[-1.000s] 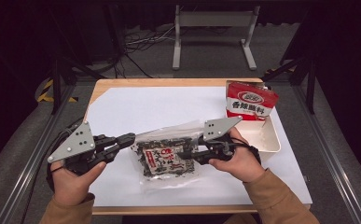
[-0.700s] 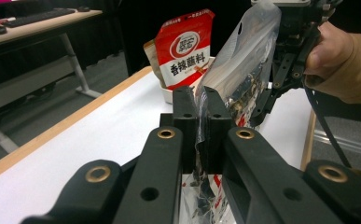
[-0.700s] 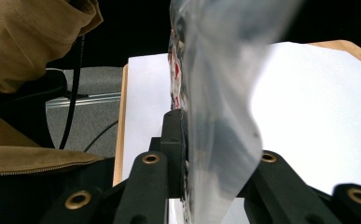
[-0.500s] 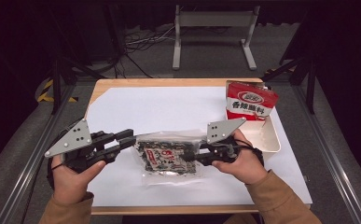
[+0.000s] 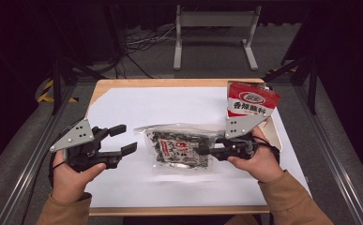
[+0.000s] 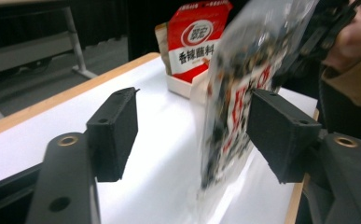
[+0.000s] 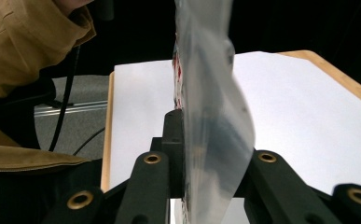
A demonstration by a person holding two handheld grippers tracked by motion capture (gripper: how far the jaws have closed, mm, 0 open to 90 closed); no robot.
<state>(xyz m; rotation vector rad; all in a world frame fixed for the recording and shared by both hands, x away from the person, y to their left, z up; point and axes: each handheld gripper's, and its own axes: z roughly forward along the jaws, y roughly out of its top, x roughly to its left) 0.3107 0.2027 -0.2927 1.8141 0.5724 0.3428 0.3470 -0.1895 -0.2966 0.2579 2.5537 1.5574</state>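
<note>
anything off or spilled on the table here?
Nothing spilled. The clear snack bag looks intact, pinched at one edge by the right gripper; the left gripper is open beside it. The red packet stands upright in the white tray.

Bright and evenly lit over the white sheet (image 5: 170,108) at centre of the high view; dim to near black toward the upper corners and both side edges. Soft shadows only, close under the hands. Slightly soft overall, low in detail. In the left gripper view, strong white glare on the sheet at centre; clear bag (image 6: 243,88) smeared with blur, the jaws sharper. In the right gripper view, bag film at centre out of focus and hazy, dark background across the top.
</note>
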